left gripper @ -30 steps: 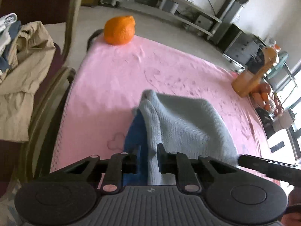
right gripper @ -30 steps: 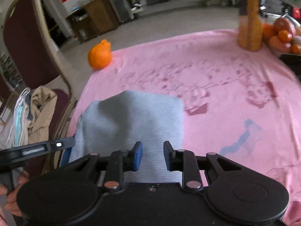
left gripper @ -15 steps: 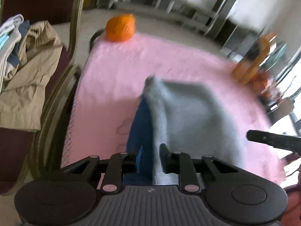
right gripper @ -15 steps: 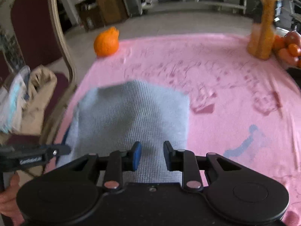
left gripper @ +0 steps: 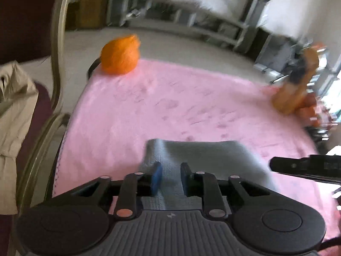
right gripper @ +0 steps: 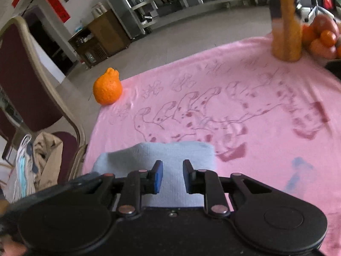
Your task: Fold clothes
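A light blue-grey knit garment (left gripper: 204, 155) lies folded on the pink tablecloth (left gripper: 149, 111), near its front edge. My left gripper (left gripper: 170, 177) has the garment's left part running between its blue pads, and its jaws are closing on the fabric. In the right wrist view the same garment (right gripper: 170, 151) passes between the pads of my right gripper (right gripper: 172, 176), whose jaws are also closing on it. The right tool's black side (left gripper: 304, 167) shows at the right of the left wrist view. The garment's near end is hidden under both tools.
A knobbly orange fruit (right gripper: 107, 89) sits at the cloth's far left corner. A dark red chair (right gripper: 25, 81) stands left of the table with beige clothes (right gripper: 46, 155) on its seat. At the far right stand a tall orange-yellow object (right gripper: 286, 25) and a pile of fruit (right gripper: 321, 36).
Both grippers have drawn back toward the table's near edge with the garment. Its raised fold has come down flatter, and the dark blue inner side no longer shows.
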Tool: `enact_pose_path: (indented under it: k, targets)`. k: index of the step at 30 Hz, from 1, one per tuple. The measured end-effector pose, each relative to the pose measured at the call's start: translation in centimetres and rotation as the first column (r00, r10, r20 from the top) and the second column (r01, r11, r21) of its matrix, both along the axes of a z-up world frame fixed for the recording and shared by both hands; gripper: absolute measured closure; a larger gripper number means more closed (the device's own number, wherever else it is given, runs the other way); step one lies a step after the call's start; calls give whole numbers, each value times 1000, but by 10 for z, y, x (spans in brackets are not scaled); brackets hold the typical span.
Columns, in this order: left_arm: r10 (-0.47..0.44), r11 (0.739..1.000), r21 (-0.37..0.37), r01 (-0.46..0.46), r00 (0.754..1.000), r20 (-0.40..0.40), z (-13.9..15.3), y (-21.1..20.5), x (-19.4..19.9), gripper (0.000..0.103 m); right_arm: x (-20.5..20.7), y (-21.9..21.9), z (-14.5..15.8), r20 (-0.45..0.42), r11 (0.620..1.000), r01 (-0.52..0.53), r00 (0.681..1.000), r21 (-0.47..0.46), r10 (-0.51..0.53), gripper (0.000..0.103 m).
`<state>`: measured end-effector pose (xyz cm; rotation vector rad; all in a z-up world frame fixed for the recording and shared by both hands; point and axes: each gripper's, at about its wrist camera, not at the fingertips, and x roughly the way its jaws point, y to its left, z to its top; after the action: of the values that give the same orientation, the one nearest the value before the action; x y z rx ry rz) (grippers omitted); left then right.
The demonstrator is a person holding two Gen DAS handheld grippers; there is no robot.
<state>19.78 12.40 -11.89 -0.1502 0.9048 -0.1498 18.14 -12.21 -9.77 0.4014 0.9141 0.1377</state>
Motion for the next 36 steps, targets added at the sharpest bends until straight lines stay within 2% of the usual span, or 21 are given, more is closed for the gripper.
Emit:
enact_pose_path:
  k: [2,5,8,12,15,18,20,23,26,30,33,36]
  targets:
    - [45,999,12,-44,998,-47,-9,6,12,90,12,12,-13,-13,999,13,1000,-31,-13,82]
    - [88,996,-18,-90,993,-83,-13,18,20,90,29,28,-36,-57,996,7,998,-86,-12,85]
    - [95,995,-22,-98,992,-88,-14,22,20,90,38,34,-48,-66,993,0,998,-115,-8,89]
    - [54,998,-38,-56,997,-55,-6,26,8,90,35,40,-45,-49,983,-48,998,-176,40,89]
    - [49,995,-81,-51,999,-22,12,37,-13,90,22,25,-29,-19,992,-49,999,-120,47,88]
    - [34,999,-23,-33,999,30,33,41,-48,87,-8,-1,-3,19,999,-39,999,-2,39,84]
    - [4,999,-45,-3,999,33,40,42,-72,87,-28,-15,13,33,998,-42,999,48,40,81]
    - [-57,991,-123,56,998,-6,37,43,-104,87,-59,-23,28,10,998,-62,998,33,61,75]
    - [-88,985,-154,80,995,-46,29,38,-126,90,-83,-24,25,-42,997,-78,996,31,79,73]
    - [-65,989,-143,43,986,-155,9,36,-125,92,-97,-19,6,-86,996,-83,993,26,85,76]
    - [-27,989,-148,-17,958,-287,-18,42,-110,91,-97,-12,-13,-115,996,-84,990,-24,81,84]
    - [-27,985,-168,-26,952,-304,-22,41,-106,91,-93,-11,-38,-159,996,-74,985,-56,64,85]
